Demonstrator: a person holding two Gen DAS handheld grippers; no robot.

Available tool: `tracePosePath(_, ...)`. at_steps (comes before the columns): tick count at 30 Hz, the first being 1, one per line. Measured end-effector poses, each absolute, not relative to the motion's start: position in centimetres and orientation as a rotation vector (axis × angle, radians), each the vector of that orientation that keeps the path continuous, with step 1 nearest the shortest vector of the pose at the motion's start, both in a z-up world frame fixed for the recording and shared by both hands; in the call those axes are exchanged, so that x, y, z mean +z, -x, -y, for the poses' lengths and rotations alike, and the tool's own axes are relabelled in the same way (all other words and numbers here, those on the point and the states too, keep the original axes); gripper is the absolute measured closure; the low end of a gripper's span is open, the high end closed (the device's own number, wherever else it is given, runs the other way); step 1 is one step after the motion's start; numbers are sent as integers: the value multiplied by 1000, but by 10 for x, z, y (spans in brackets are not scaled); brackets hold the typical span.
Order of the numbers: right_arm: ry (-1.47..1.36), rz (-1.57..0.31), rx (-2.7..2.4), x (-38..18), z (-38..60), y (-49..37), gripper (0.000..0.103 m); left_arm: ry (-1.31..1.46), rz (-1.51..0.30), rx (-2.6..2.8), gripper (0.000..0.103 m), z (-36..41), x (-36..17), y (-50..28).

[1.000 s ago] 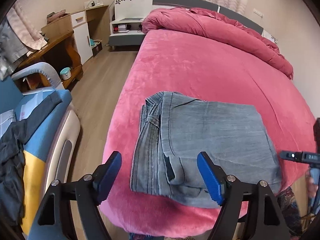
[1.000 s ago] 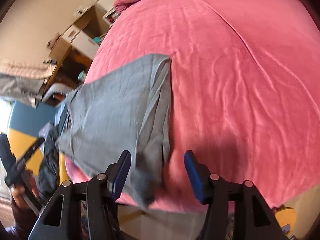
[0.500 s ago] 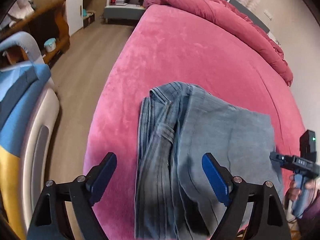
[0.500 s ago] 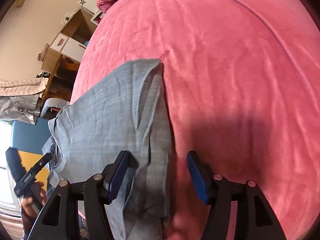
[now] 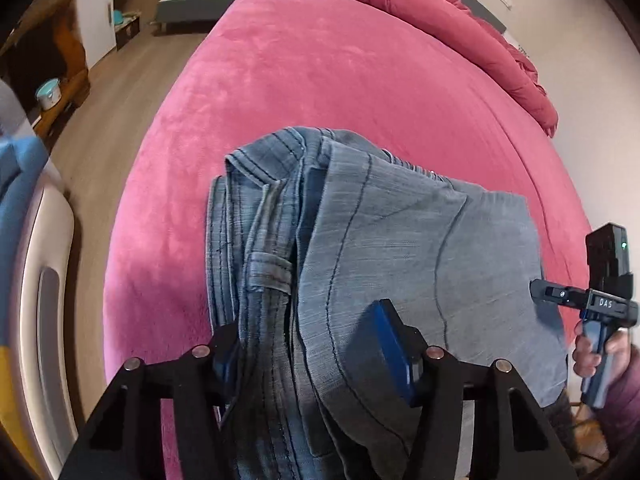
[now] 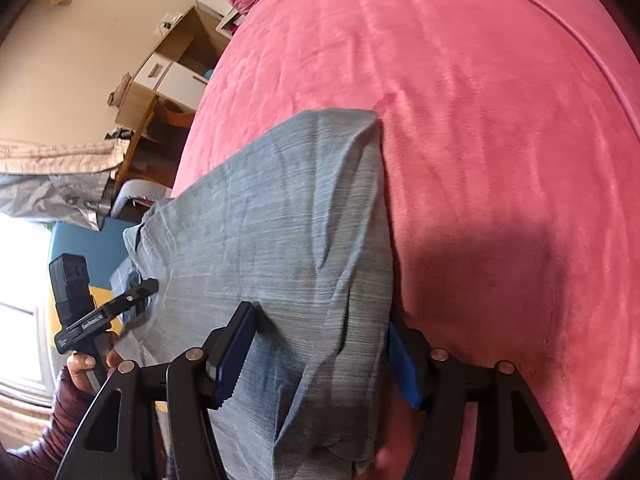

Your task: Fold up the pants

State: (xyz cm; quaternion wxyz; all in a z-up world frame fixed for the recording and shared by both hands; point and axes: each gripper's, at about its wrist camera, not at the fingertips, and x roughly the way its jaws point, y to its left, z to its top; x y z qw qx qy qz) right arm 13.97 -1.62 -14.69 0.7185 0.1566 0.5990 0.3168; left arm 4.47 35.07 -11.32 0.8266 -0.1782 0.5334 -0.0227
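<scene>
A pair of folded light-blue jeans (image 5: 400,248) lies on the near end of a pink bed (image 5: 320,68). My left gripper (image 5: 308,356) reaches over the waistband end, and the denim fills the space between its blue pads; the jaws stand around the cloth. My right gripper (image 6: 320,356) straddles the opposite, folded edge of the jeans (image 6: 280,216) the same way. Each gripper shows in the other's view: the right one (image 5: 600,304) at the jeans' right edge, the left one (image 6: 100,312) at the left. Whether the pads pinch the cloth is unclear.
A rolled pink duvet (image 5: 420,4) lies along the head of the bed. Wooden floor (image 5: 100,128) and a blue and yellow chair (image 5: 24,240) lie to the left. A desk and white cabinet (image 6: 168,76) stand by the far wall.
Both grippers have moved forward and down onto the jeans. Their jaws were open and clear of the cloth; now the denim sits between the pads of each and the gaps are narrower.
</scene>
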Motion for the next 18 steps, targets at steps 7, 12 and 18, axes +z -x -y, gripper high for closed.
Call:
tracePosePath(7, -289, -1329, 711, -143, 9, -141, 40, 496, -1110, -1, 41, -372, -108, -32)
tracePosePath(12, -237, -1346, 687, -138, 12, -140, 40, 509, -1058, -16, 67, -391, -93, -12)
tracePosePath(18, -171, -1336, 624, -126, 13, -137, 40, 661, -1000, -172, 77, -414, -92, -32)
